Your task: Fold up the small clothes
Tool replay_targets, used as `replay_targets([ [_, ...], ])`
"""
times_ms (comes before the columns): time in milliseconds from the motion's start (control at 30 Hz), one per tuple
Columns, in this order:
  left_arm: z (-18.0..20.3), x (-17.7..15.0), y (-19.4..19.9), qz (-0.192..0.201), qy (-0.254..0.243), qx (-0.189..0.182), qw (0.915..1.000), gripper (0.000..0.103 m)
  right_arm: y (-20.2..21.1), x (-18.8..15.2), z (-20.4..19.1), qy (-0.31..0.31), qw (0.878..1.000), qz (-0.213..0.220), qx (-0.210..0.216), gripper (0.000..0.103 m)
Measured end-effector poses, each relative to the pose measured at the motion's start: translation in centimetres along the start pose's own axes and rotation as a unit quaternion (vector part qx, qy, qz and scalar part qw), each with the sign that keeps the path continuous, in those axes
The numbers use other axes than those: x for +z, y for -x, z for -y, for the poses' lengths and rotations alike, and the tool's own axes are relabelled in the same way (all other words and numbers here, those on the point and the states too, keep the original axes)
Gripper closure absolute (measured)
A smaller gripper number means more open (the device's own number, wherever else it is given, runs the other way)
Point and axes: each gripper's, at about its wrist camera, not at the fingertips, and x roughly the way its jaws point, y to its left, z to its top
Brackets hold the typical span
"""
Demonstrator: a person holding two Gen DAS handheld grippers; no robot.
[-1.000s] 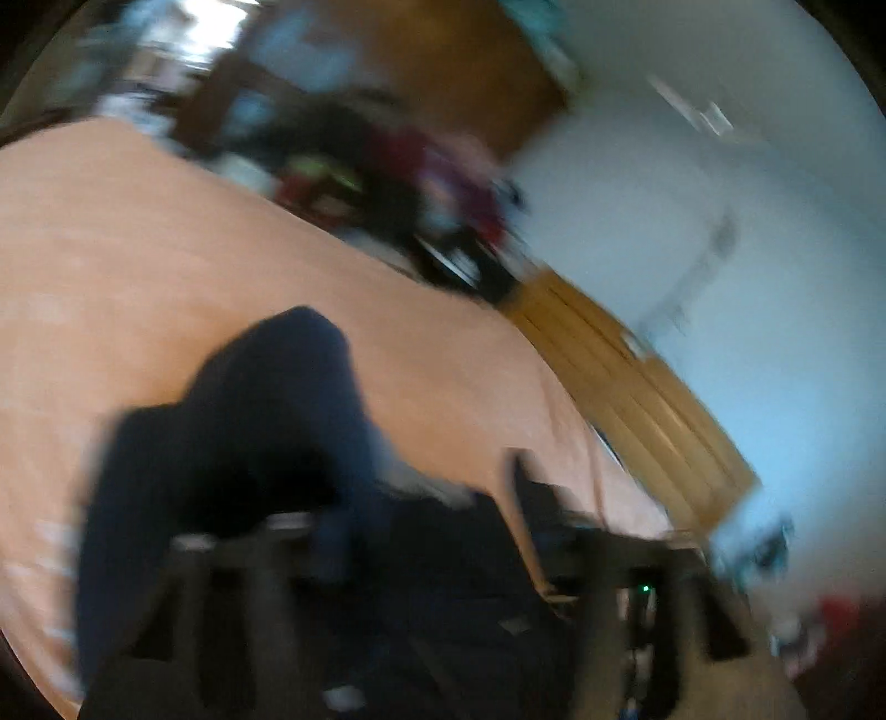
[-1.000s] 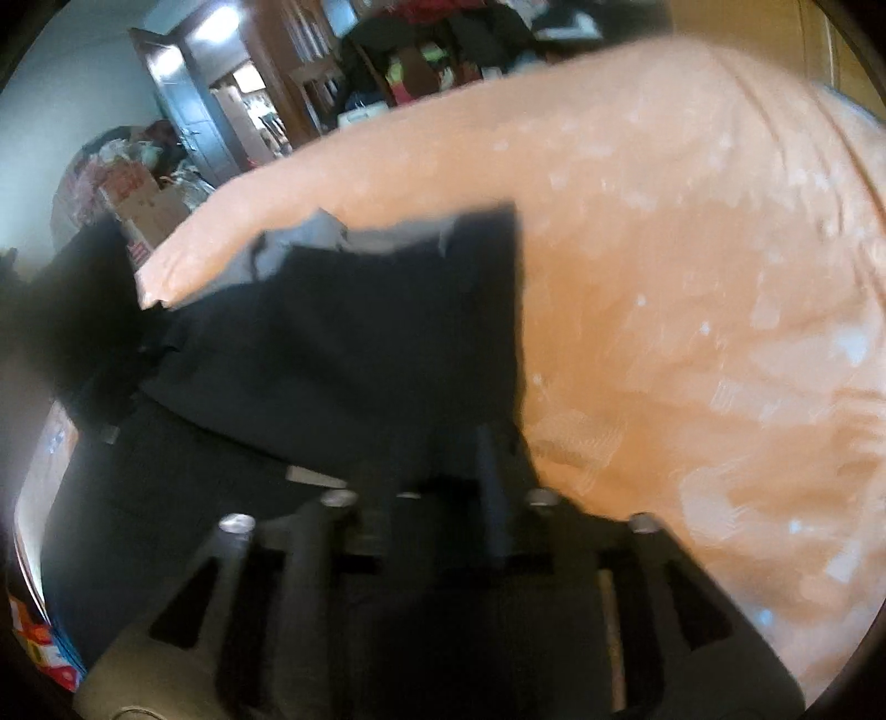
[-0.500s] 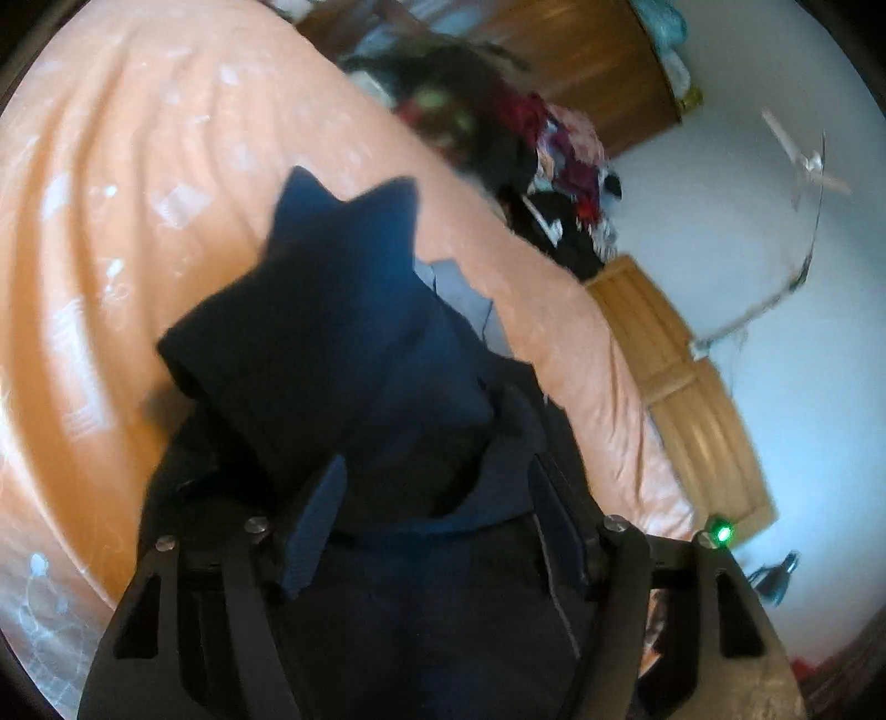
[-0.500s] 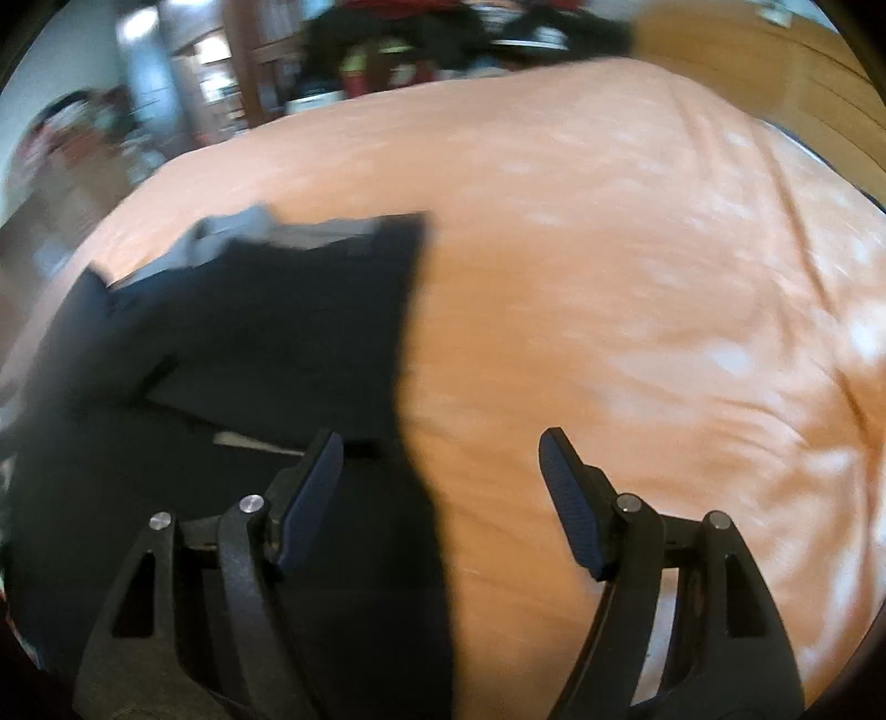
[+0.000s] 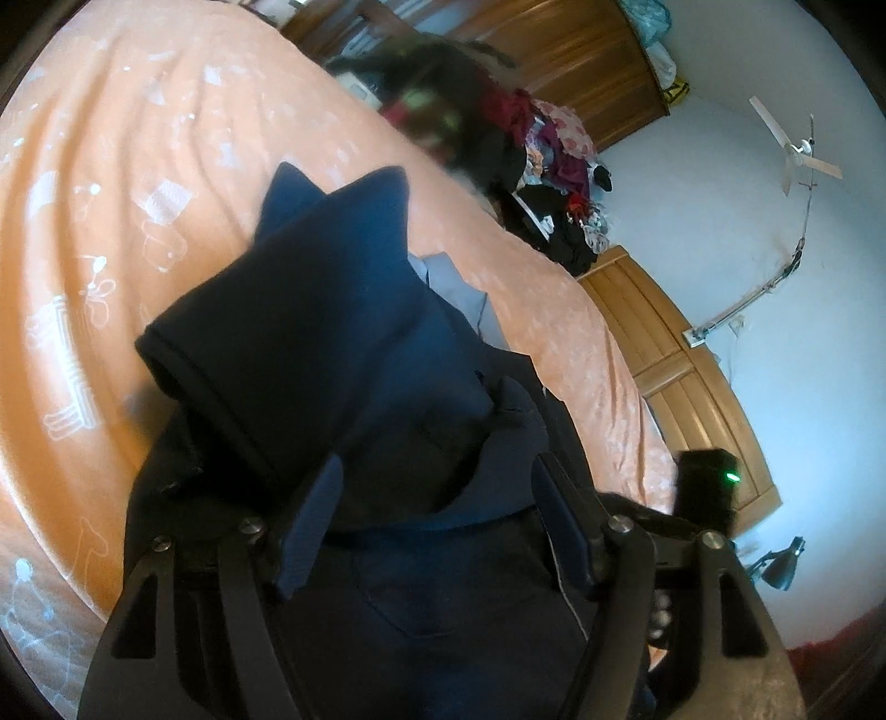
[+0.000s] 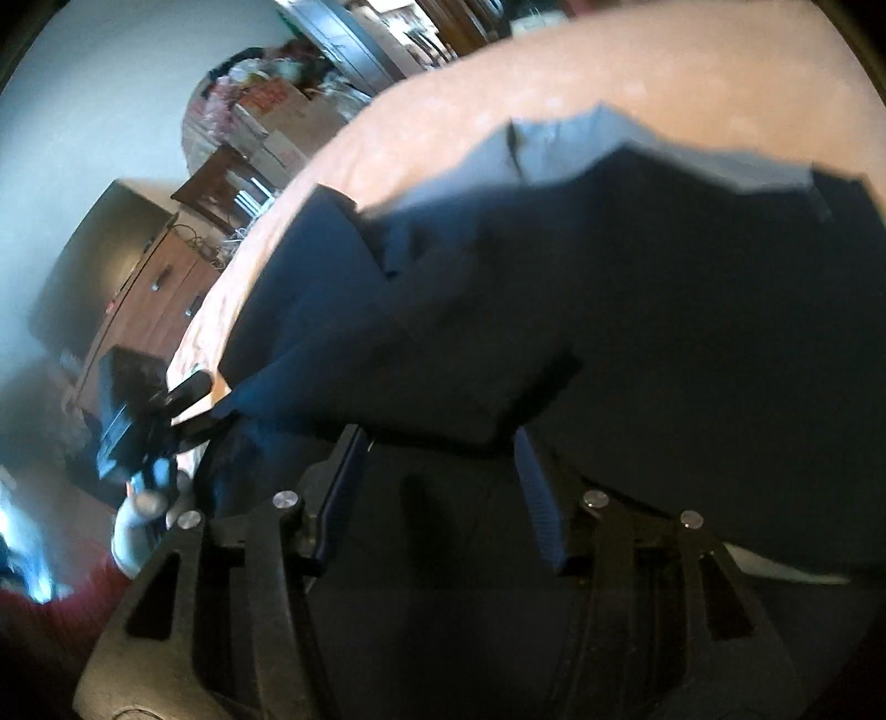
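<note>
A dark navy garment (image 5: 310,332) lies partly folded on the orange bedsheet (image 5: 111,166), one flap doubled over toward the far side. A grey cloth (image 5: 454,288) peeks out from under its far edge. My left gripper (image 5: 437,471) hovers open just above the garment's near part, with nothing between its blue pads. In the right wrist view the same navy garment (image 6: 637,288) fills the frame, with the grey cloth (image 6: 554,149) behind it. My right gripper (image 6: 440,437) is open over the garment's near fold and holds nothing.
The bed's far side borders a heap of clothes (image 5: 542,160) and a wooden wardrobe (image 5: 554,50). A wooden headboard (image 5: 681,354) stands to the right. The other gripper (image 6: 138,410) shows at the bed's left edge, near a dresser (image 6: 149,299).
Both grippers were shut a second ago and have opened, letting go of the navy garment. The right gripper has since swung left over the garment; the left one has hardly moved.
</note>
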Motion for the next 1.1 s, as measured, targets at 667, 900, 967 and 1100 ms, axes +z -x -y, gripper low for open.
replay_targets([
  [667,-0.1,0.4,-0.5,-0.003,0.009,-0.012,0.9999,0.031,6.8,8.9,-0.8,0.038,0.984,0.1,0.14,0.099],
  [900,0.4,0.1,-0.9,-0.009,-0.002,-0.002,1.0,0.03,19.7,13.1,2.3,0.119,0.973,0.184,0.065,0.059],
  [967,0.4,0.1,-1.0,-0.01,0.0,-0.003,0.9999,0.03,21.4,11.5,4.9,0.079,0.977,0.195,0.024,0.029],
  [1100,0.3,0.1,-1.1,-0.012,0.002,-0.001,0.9999,0.03,22.7,6.8,9.1,-0.004,0.978,0.209,0.006,0.029],
])
